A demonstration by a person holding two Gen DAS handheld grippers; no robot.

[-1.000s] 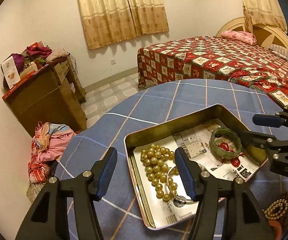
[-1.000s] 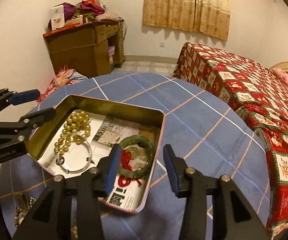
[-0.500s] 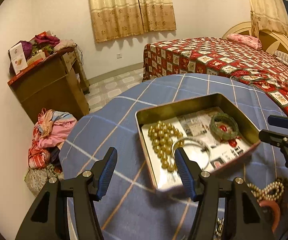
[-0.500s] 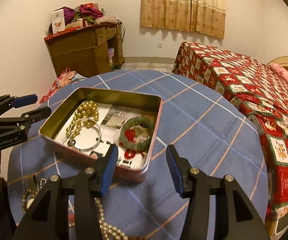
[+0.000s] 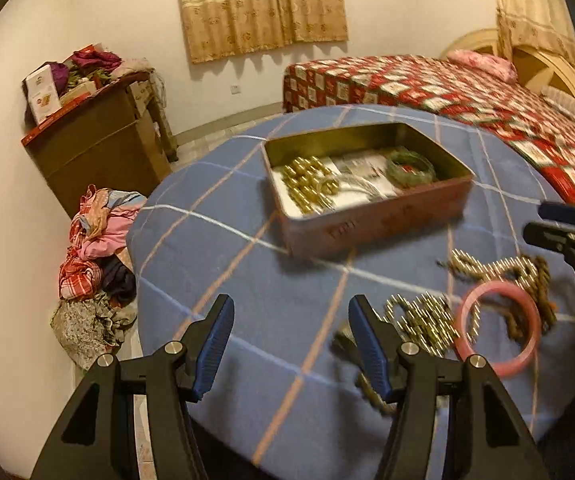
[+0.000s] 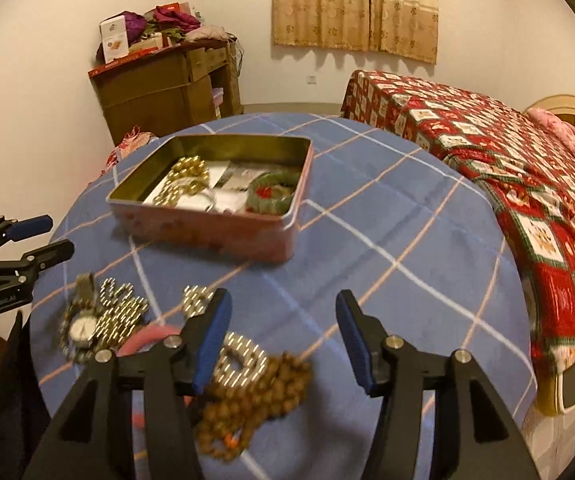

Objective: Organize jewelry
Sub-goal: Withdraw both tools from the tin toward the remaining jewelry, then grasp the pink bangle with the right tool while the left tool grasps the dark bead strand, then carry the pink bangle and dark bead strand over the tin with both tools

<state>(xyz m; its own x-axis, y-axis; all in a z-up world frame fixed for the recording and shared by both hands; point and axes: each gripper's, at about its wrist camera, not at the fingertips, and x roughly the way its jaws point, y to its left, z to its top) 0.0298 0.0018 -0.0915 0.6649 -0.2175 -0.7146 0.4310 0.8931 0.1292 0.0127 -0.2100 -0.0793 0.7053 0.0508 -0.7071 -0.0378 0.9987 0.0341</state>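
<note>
A pink tin [image 5: 371, 224] [image 6: 207, 232] stands open on the blue checked table. It holds gold beads [image 5: 307, 184] [image 6: 185, 184], a silver bangle [image 5: 363, 190] and a green bangle [image 5: 409, 168] [image 6: 275, 196]. On the near cloth lie a pink bangle [image 5: 499, 328], gold bead strands [image 5: 423, 320] [image 6: 119, 308], a watch [image 6: 81, 328] and a brown bead string [image 6: 255, 384]. My left gripper [image 5: 289, 308] hangs open over bare cloth, left of the strands. The right gripper [image 6: 283, 300] has its jaws opening, nothing pressed between them, with the brown string lying under its left finger.
A bed [image 6: 507, 168] with a red patterned cover runs along the right. A cluttered wooden cabinet [image 5: 95, 144] stands at the back left wall. Clothes [image 5: 95, 256] are heaped on the floor by the table's left edge.
Both grippers have drawn back from the tin toward the table's near edge, bringing the loose jewellery into view. The right jaws have spread a little wider.
</note>
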